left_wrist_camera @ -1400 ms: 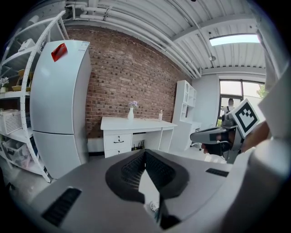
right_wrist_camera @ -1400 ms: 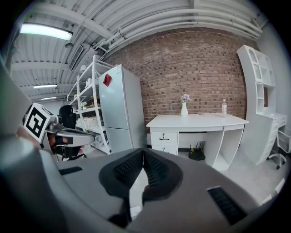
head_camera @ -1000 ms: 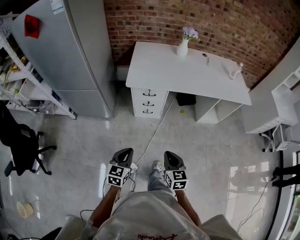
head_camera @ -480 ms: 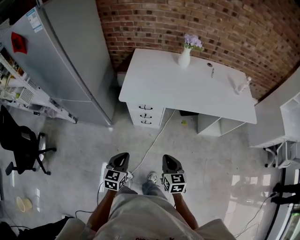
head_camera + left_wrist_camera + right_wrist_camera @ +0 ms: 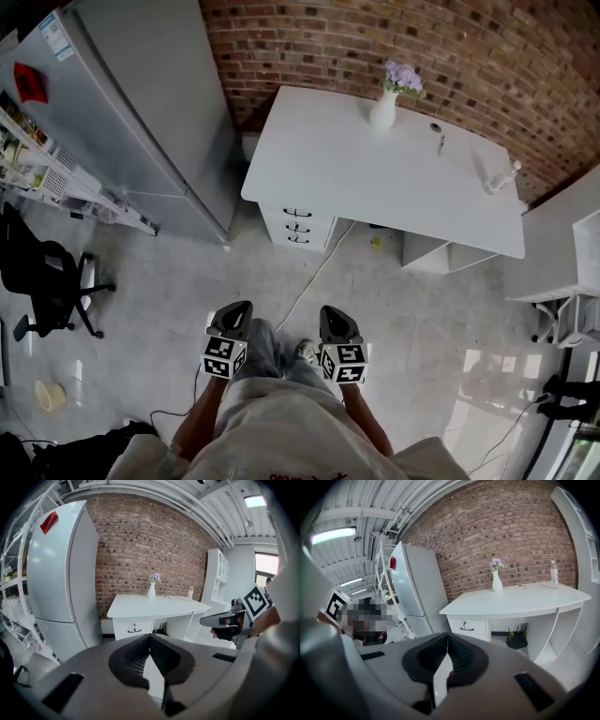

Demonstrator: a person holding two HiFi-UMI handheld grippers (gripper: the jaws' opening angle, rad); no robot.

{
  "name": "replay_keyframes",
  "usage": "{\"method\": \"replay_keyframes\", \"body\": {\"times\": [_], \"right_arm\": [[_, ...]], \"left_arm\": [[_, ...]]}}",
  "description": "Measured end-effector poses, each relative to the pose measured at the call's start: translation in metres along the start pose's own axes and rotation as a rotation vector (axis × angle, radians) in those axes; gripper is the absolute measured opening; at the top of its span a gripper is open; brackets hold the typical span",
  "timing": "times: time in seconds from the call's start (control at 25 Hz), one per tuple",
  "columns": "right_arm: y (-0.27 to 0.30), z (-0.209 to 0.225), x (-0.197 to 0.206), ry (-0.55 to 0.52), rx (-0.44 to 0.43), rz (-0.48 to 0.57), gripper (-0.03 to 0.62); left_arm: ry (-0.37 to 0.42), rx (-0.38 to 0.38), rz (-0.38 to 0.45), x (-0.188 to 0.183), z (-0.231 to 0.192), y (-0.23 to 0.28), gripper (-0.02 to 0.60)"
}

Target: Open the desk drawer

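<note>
left gripper (image 5: pixel 234 314) and right gripper (image 5: pixel 335 317) held ahead, fingers (image 5: pixel 133 656) clenched, empty: drawers (image 5: pixel 298 228) under the worktop (image 5: pixel 375 169) were well apart, so nothing to grasp yet.

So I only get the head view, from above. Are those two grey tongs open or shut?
Observer: Both shut. The left gripper view shows the left tongs with jaws together and nothing between them; the right tongs look the same in their own view.
Operator: Anything hiding under the white desk?
Observer: Yes. The right gripper view shows a small black device with upright prongs tucked beneath it.
Operator: And that thing at the desk's right end?
Observer: A clear plastic bottle, standing upright.
</note>
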State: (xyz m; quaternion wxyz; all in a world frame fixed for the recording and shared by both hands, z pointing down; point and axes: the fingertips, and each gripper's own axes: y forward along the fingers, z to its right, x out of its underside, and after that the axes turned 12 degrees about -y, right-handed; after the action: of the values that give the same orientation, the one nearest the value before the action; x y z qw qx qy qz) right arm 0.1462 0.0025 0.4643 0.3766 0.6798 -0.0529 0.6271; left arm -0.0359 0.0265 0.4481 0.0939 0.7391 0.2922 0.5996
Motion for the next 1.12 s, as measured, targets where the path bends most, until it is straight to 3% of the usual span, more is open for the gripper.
{"method": "replay_keyframes", "body": {"times": [0.28,0.56,0.8,1.12], "right_arm": [[0.051,0.009,-0.013,-0.007,-0.001,-0.032,0.018],[0.141,0.030,-0.054,-0.039,0.054,-0.063,0.018],[0.189,0.034,-0.084,-0.039,0.046,-0.076,0.018],[0.200,0.036,-0.073,-0.034,0.000,-0.108,0.018]], "left_arm": [[-0.029,0.033,-0.019,-0.013,-0.026,0.043,0.012],[0.060,0.100,-0.010,-0.065,-0.076,0.114,0.012],[0.031,0.119,-0.039,-0.093,-0.105,0.151,0.012],[-0.018,0.085,-0.066,-0.080,-0.110,0.158,0.012]]}}
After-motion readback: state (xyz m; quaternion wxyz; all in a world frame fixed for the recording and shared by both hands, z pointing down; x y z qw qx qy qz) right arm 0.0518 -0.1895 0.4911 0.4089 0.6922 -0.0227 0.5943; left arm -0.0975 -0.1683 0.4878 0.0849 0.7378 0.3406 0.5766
